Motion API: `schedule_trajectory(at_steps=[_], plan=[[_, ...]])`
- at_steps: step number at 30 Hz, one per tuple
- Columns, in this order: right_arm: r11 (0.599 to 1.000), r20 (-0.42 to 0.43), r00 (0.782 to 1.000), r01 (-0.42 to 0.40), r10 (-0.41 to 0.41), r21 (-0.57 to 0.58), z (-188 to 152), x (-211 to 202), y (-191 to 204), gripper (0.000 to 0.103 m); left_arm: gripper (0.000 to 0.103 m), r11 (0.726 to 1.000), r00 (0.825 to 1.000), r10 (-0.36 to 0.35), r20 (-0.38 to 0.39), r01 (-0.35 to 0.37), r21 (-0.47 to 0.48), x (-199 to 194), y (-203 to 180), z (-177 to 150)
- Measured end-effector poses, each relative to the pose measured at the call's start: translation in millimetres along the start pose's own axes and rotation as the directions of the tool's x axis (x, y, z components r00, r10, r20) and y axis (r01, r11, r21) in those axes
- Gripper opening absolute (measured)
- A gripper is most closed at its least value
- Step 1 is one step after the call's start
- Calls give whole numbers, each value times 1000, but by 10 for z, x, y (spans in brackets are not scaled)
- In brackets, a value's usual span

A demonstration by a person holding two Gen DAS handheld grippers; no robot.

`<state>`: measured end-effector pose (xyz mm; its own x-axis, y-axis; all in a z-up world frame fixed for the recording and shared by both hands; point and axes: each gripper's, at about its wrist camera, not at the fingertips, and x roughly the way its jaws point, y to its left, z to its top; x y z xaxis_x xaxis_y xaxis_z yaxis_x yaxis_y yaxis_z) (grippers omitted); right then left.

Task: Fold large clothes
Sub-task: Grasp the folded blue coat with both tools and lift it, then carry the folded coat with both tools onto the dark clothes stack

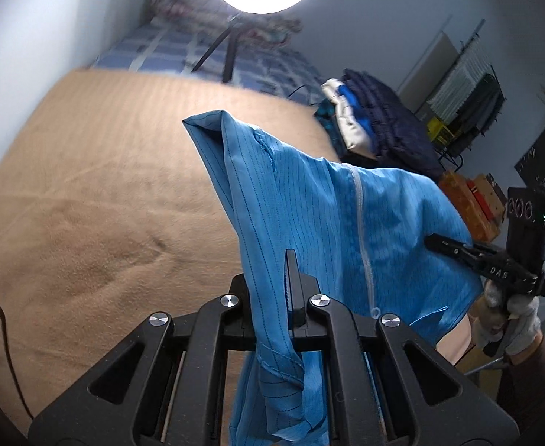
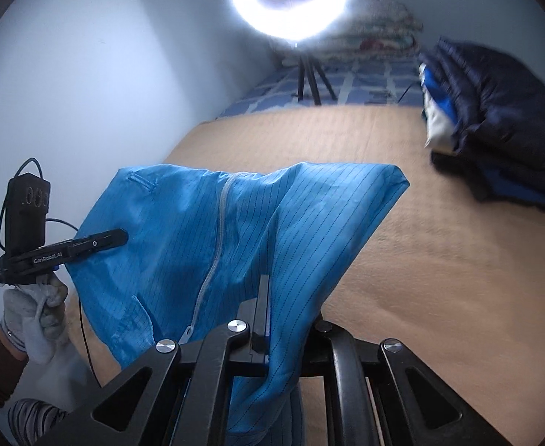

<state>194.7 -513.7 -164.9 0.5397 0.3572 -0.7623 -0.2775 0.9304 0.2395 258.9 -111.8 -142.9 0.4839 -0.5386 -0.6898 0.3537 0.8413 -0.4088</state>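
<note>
A blue pinstriped garment [image 1: 309, 193] with a white zipper [image 1: 363, 245] hangs stretched between both grippers above the tan blanket [image 1: 105, 186]. My left gripper [image 1: 290, 260] is shut on one edge of the fabric, which drapes down through its fingers. In the left wrist view, the right gripper [image 1: 435, 241] bites the garment's far right edge, held by a gloved hand [image 1: 513, 319]. In the right wrist view, my right gripper [image 2: 264, 286] is shut on the blue garment [image 2: 183, 230], and the left gripper [image 2: 118, 238] pinches its left edge. The garment's lower part is hidden below the grippers.
A stack of folded clothes [image 2: 495, 119] topped by a dark navy quilted jacket sits at the blanket's far right. A ring light [image 2: 289, 0] on a tripod stands beyond the tan blanket [image 2: 439, 260], over blue plaid bedding [image 1: 153, 52]. Orange boxes [image 1: 461, 193] lie off the bed's right side.
</note>
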Motion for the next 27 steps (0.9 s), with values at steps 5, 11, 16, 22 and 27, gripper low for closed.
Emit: schedule_trajectory(at_steps=[5, 11, 16, 22, 27], plan=[[999, 55, 998, 35, -34, -15, -34, -434, 9, 4, 6, 998, 999, -24, 33, 22, 64, -197, -347, 12], [997, 102, 992, 75, -74, -1, -34, -852, -114, 4, 6, 990, 997, -66, 36, 60, 130, -243, -759, 77], [994, 133, 985, 109, -111, 17, -5, -1116, -307, 4, 6, 980, 995, -98, 8, 95, 174, -87, -1080, 221], [985, 169, 971, 167, -171, 40, 104, -1396, -612, 4, 6, 970, 989, -150, -18, 151, 189, 219, -1421, 539], [976, 203, 955, 207, -216, 65, 350, -1528, -1011, 4, 6, 959, 983, -184, -20, 184, 216, 585, -1742, 910]])
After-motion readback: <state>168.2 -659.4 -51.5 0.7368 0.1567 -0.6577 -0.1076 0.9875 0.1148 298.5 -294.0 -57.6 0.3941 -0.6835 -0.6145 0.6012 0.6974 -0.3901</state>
